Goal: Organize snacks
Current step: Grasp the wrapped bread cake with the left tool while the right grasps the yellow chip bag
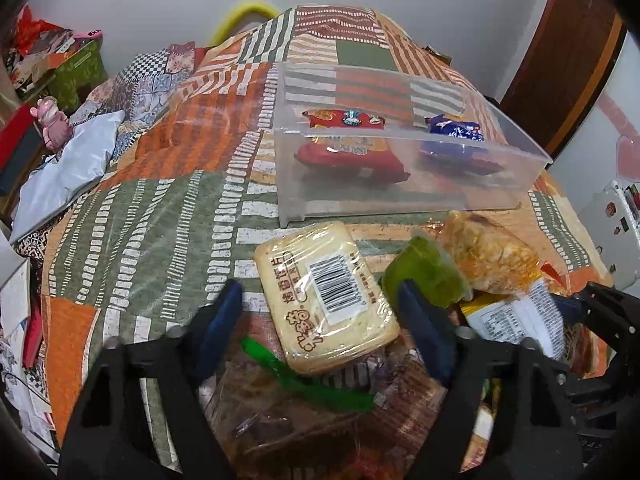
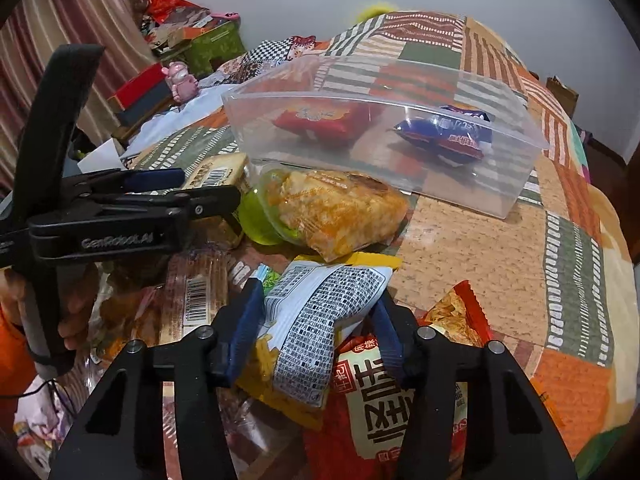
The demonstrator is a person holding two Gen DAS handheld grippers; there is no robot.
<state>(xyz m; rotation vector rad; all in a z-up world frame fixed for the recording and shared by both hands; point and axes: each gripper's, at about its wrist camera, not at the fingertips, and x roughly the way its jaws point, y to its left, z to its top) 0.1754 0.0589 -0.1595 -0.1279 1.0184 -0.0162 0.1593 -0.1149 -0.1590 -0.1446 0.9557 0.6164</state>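
Note:
A clear plastic bin (image 1: 400,196) (image 2: 460,188) stands on the patchwork tablecloth and holds a red snack pack (image 1: 352,152) (image 2: 316,118) and a blue snack pack (image 1: 456,136) (image 2: 444,136). A pile of snacks lies in front of it. My left gripper (image 1: 320,320) is open, its fingers on either side of a pale wrapped biscuit pack (image 1: 324,296). My right gripper (image 2: 316,312) has its fingers around a white and yellow chip bag (image 2: 316,320); the fingers touch its sides. The left gripper also shows from the side in the right wrist view (image 2: 192,188).
A green jelly cup (image 1: 424,276) (image 2: 256,216) and an orange snack bag (image 1: 492,252) (image 2: 340,212) lie between the pile and the bin. A red bag with large characters (image 2: 384,404) lies under the right gripper. Boxes, cloth and a pink toy (image 1: 52,124) crowd the left.

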